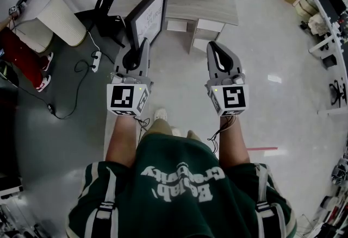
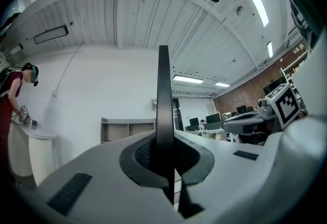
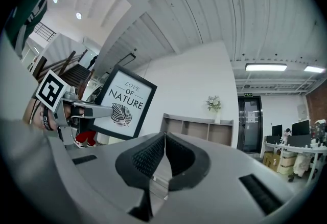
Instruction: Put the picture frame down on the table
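Frame clamped edge-on in left gripper | right gripper clenched, empty | its view alone shows print

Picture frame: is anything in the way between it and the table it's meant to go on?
Nothing visible does. The left gripper holds the picture frame upright by its edge, close to the table, whose near top looks bare. The right gripper is shut and empty, off to the side of that path.
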